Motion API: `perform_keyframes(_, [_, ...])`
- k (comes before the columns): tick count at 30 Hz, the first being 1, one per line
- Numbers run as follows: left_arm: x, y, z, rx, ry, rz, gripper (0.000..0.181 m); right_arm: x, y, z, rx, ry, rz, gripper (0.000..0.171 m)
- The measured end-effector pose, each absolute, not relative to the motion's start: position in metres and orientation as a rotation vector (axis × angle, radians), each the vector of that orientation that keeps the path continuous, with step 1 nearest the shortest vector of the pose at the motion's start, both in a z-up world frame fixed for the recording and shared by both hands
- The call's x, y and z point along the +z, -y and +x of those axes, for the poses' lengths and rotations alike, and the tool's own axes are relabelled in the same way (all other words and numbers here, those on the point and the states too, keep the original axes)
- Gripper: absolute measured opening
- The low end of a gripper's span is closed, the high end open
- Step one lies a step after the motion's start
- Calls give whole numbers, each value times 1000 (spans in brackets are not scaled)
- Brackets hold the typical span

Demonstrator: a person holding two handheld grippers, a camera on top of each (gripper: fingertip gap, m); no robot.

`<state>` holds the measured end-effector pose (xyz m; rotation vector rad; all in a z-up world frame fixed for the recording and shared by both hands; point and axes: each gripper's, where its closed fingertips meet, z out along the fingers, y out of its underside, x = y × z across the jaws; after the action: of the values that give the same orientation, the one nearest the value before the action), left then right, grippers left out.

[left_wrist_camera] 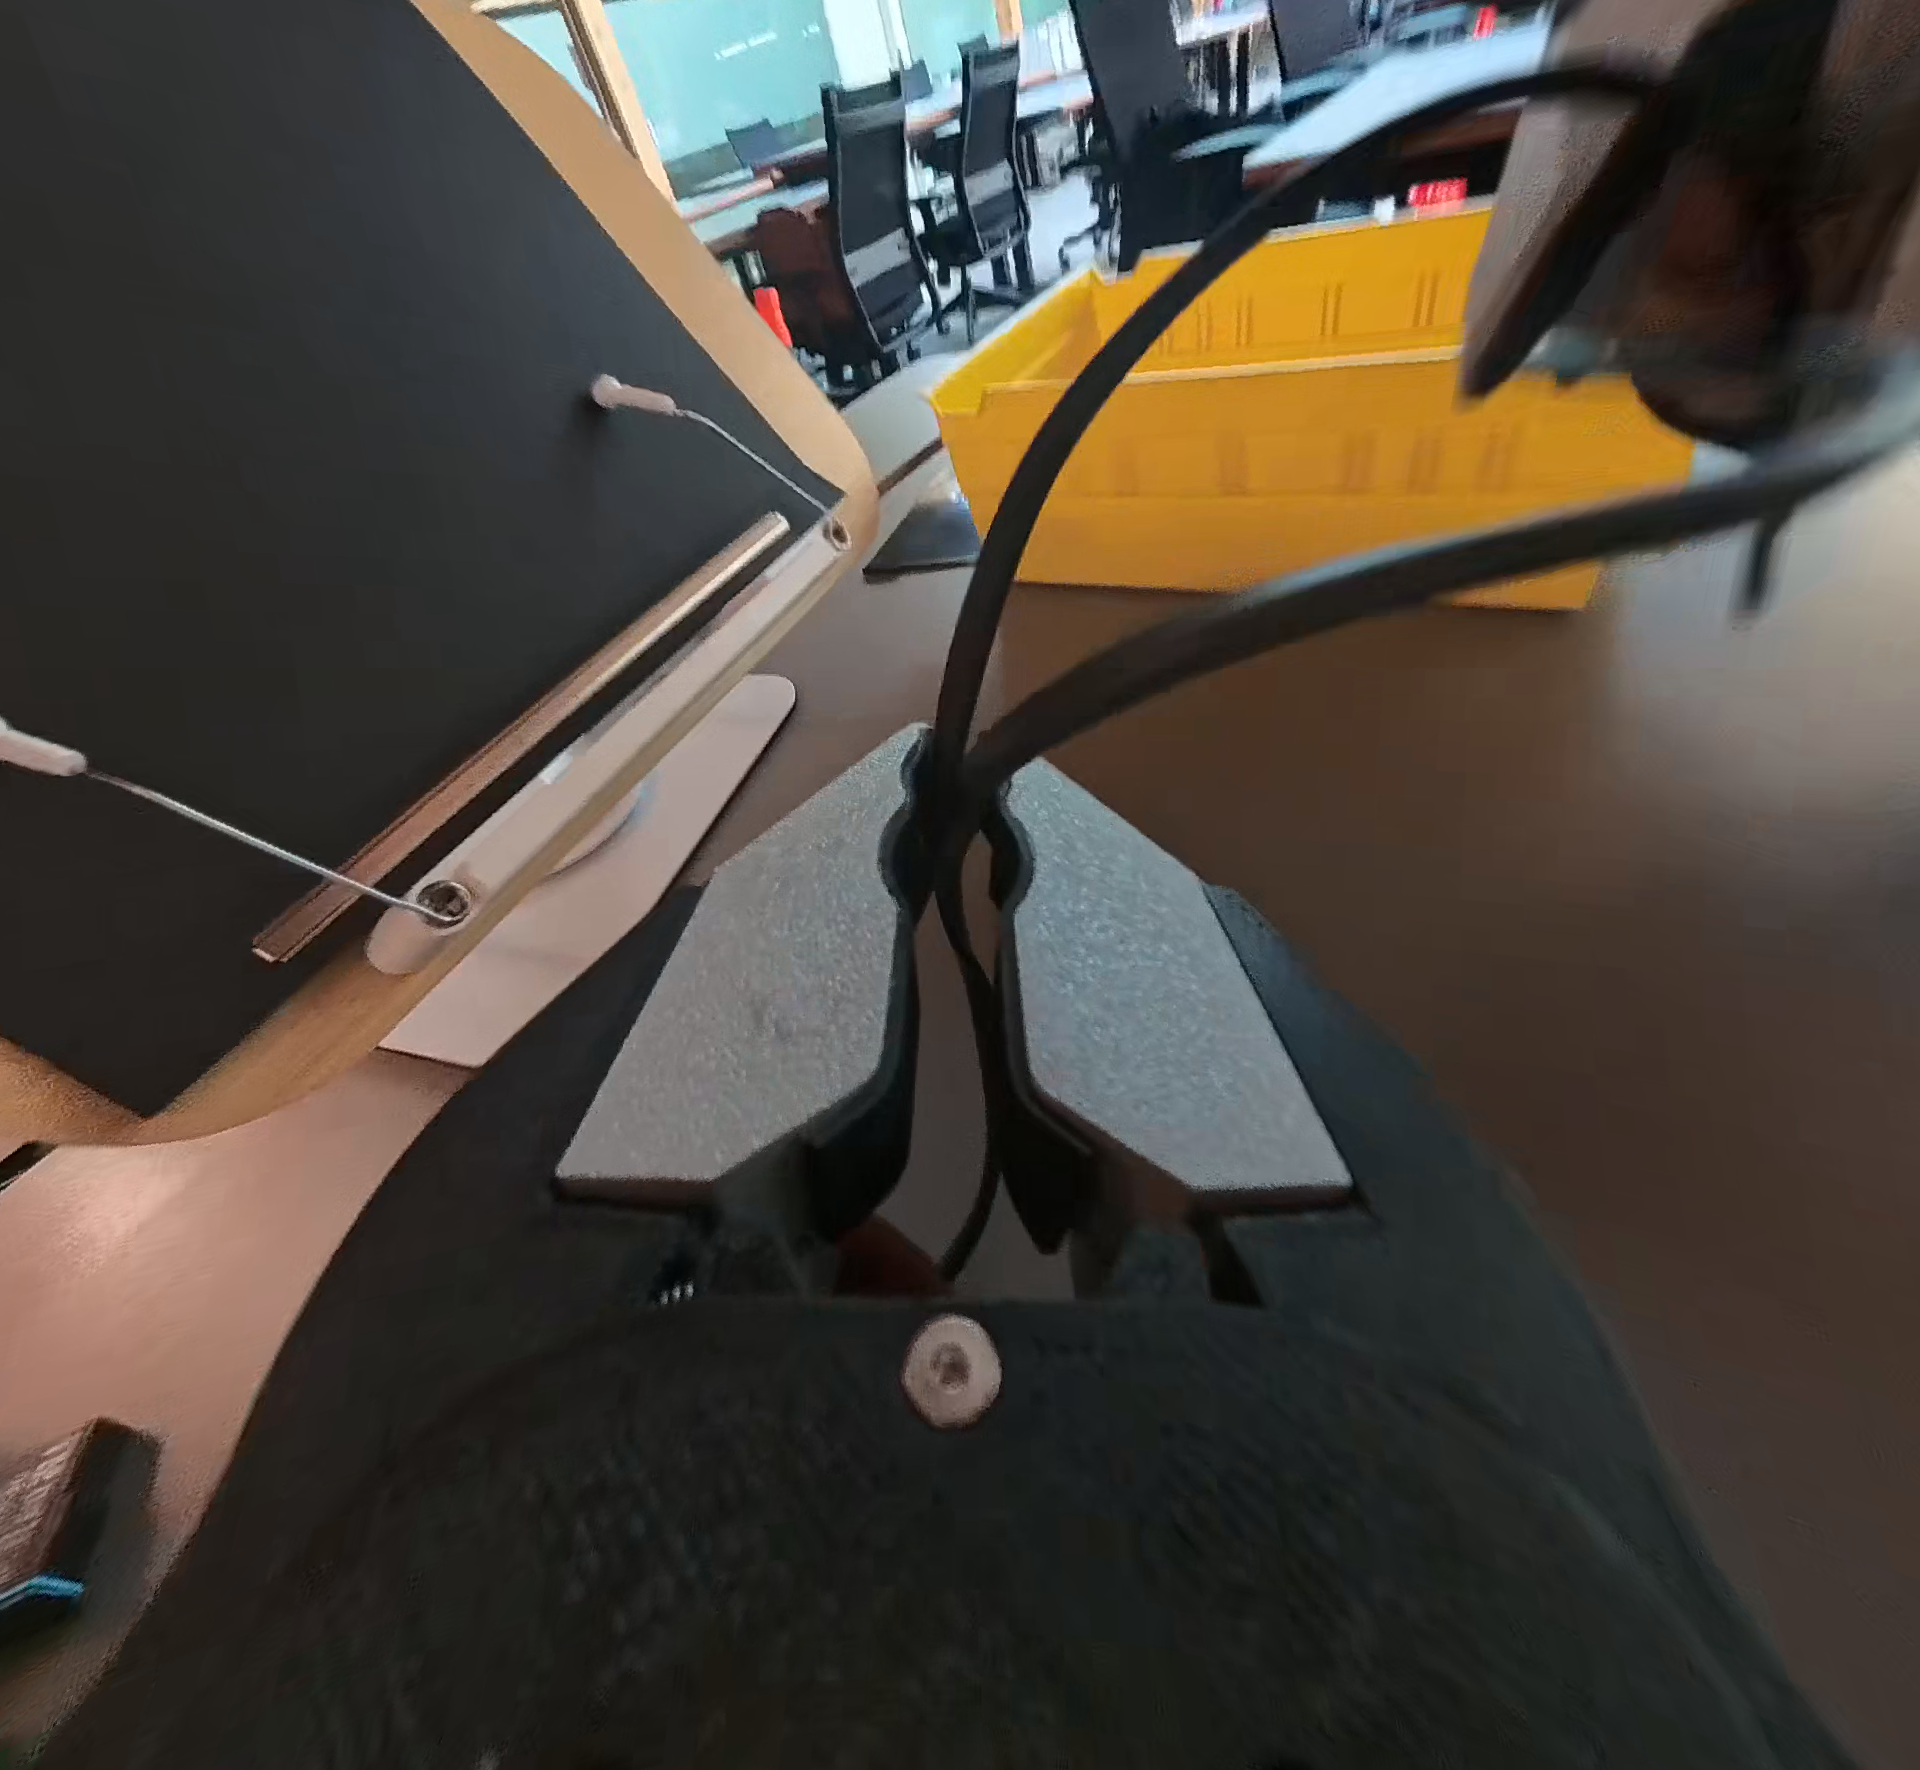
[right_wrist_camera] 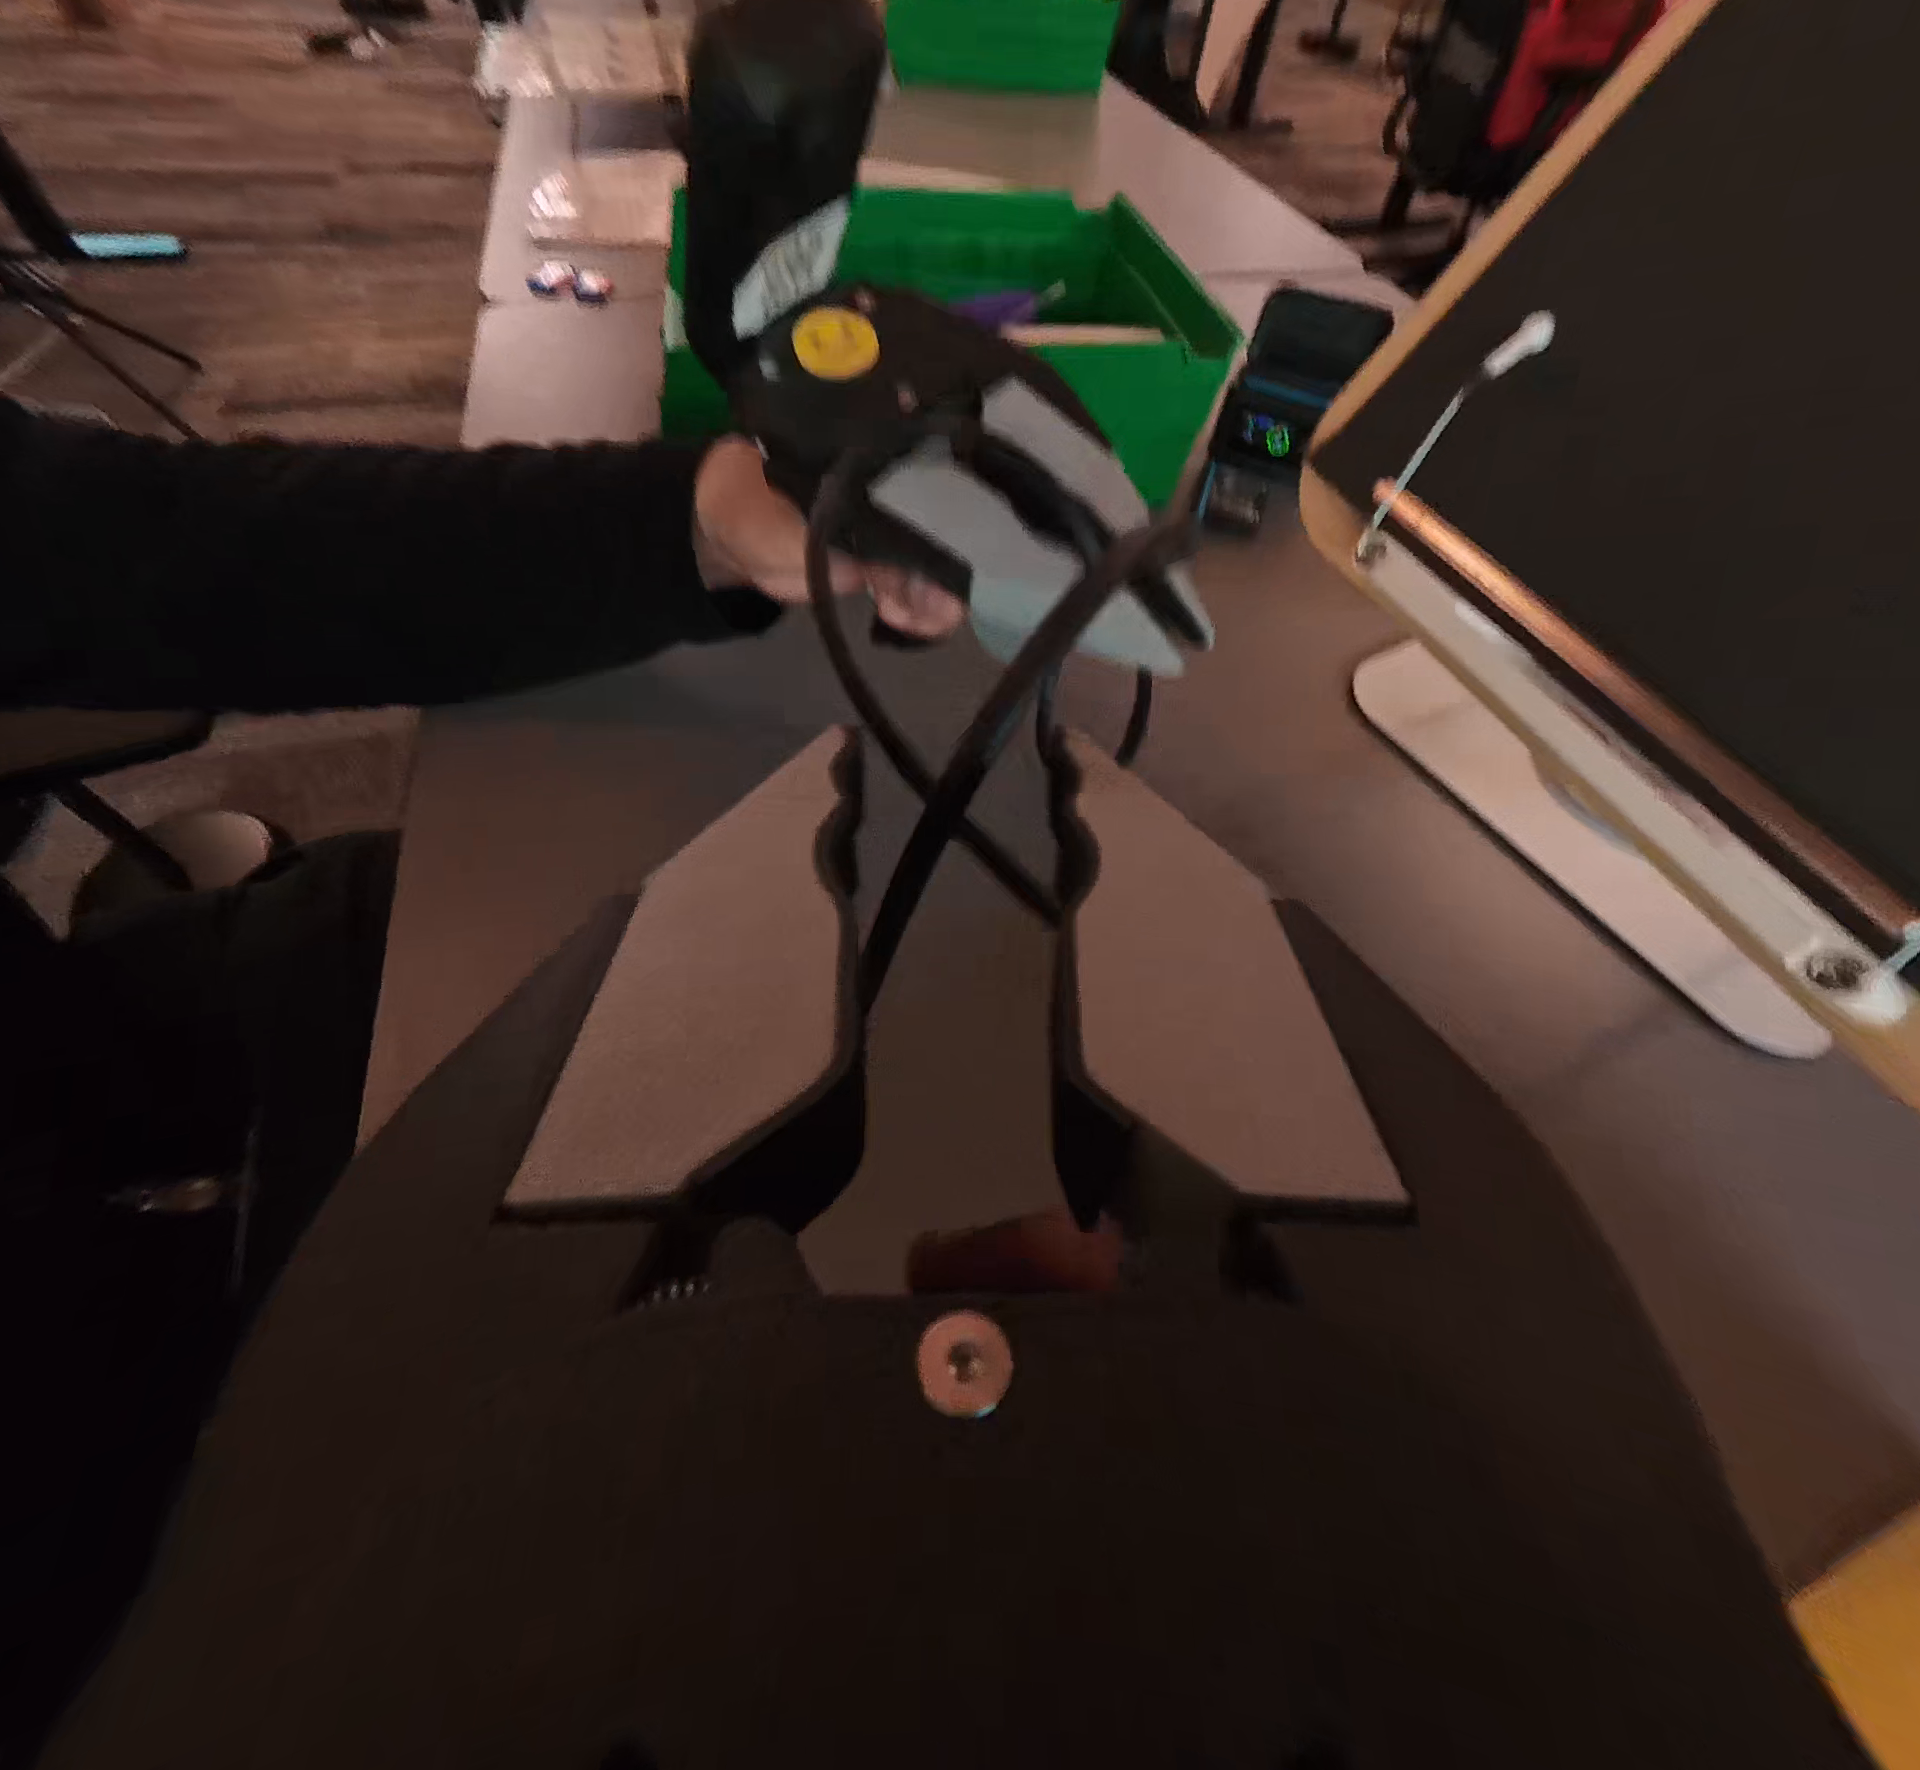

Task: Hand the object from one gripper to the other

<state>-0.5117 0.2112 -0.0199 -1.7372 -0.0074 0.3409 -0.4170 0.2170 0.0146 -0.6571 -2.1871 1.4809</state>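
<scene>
Black cable [left_wrist_camera: 1049,432]: a looped cord, two strands crossing, held in the air above the brown surface [left_wrist_camera: 1455,889], not resting on it.
Left claw [left_wrist_camera: 961,827]: closed on the cable, both strands pinched in the notches near the tips, so the loop stands up and out toward the other claw.
Right claw [right_wrist_camera: 956,785]: fingers apart, the crossed strands running through the gap; no pad seems to be pressing them yet, so the left grip carries the weight.
Handover: judged midway, the right claw placed around the cable to take it.
Yellow bin [left_wrist_camera: 1299,432]: far right on the surface, well apart.
Green bin [right_wrist_camera: 1143,338]: far behind the left claw.
</scene>
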Motion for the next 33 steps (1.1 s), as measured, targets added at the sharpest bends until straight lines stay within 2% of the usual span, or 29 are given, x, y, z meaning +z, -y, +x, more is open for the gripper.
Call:
perform_keyframes(6, [15,-204,-495,117,38,-1565,4,-7,-223,-431,1513,2106,-778,78])
perform_keyframes(10, [30,-202,-477,-19,9,-1490,1,-31,-200,-451,1487,2114,-755,92])
perform_keyframes(14, [37,-201,-451,-162,-86,-1463,3,-30,-173,-469,1500,2085,-655,102])
perform_keyframes(15, [37,-200,-443,-229,-109,-1462,5,-26,-168,-471,1504,2073,-615,96])
perform_keyframes(17, [35,-200,-438,-282,-119,-1468,5,-18,-156,-467,1554,2072,-522,69])
perform_keyframes(20, [32,-200,-437,-286,-131,-1484,6,-18,-153,-469,1560,2088,-510,67])
perform_keyframes(22, [39,-195,-432,-350,-138,-1441,7,-16,-157,-472,1556,2056,-534,40])
perform_keyframes(24, [41,-192,-425,-440,-147,-1426,9,-15,-161,-472,1535,2046,-520,44])
perform_keyframes(27, [34,-196,-419,-480,-160,-1455,6,-9,-157,-466,1612,2048,-505,58])
perform_keyframes(28, [31,-197,-416,-502,-167,-1470,7,-10,-156,-465,1614,2057,-493,52])
perform_keyframes(31, [26,-199,-414,-539,-154,-1482,6,-17,-148,-455,1612,2109,-409,18])
perform_keyframes(33, [23,-199,-413,-534,-172,-1485,5,-19,-150,-455,1568,2108,-404,16])
